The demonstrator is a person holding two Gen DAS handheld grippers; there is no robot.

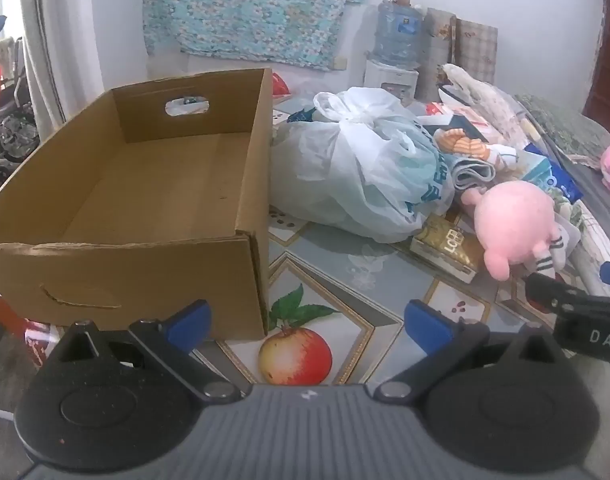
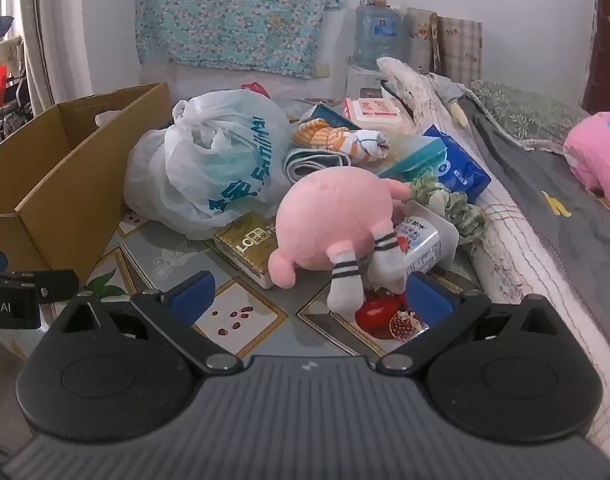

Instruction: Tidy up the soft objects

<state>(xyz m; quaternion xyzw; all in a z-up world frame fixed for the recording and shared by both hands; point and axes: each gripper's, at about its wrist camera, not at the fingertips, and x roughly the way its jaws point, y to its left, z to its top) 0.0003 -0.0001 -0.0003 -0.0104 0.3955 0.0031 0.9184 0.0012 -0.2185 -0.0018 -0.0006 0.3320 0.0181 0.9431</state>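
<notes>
A pink plush toy (image 2: pixel 333 226) with striped socks lies on the table amid clutter, its legs toward me; the left wrist view shows the same pink plush toy (image 1: pixel 513 220) at the right. An empty cardboard box (image 1: pixel 153 184) stands at the left, seen again as the cardboard box (image 2: pixel 61 168) in the right wrist view. Behind the toy lie orange striped socks (image 2: pixel 337 140) and a folded cloth (image 2: pixel 309 162). My left gripper (image 1: pixel 307 320) is open over the tablecloth beside the box's near corner. My right gripper (image 2: pixel 309 294) is open just short of the toy's feet, holding nothing.
A tied white plastic bag (image 2: pixel 209 164) sits between box and toy. A gold packet (image 2: pixel 251 246), a small bottle (image 2: pixel 419 246), tissue packs (image 2: pixel 457 168), a green scrunchie (image 2: pixel 453 204) crowd the table. A bed with grey blanket (image 2: pixel 545 200) borders the right. Water dispenser (image 1: pixel 397 40) behind.
</notes>
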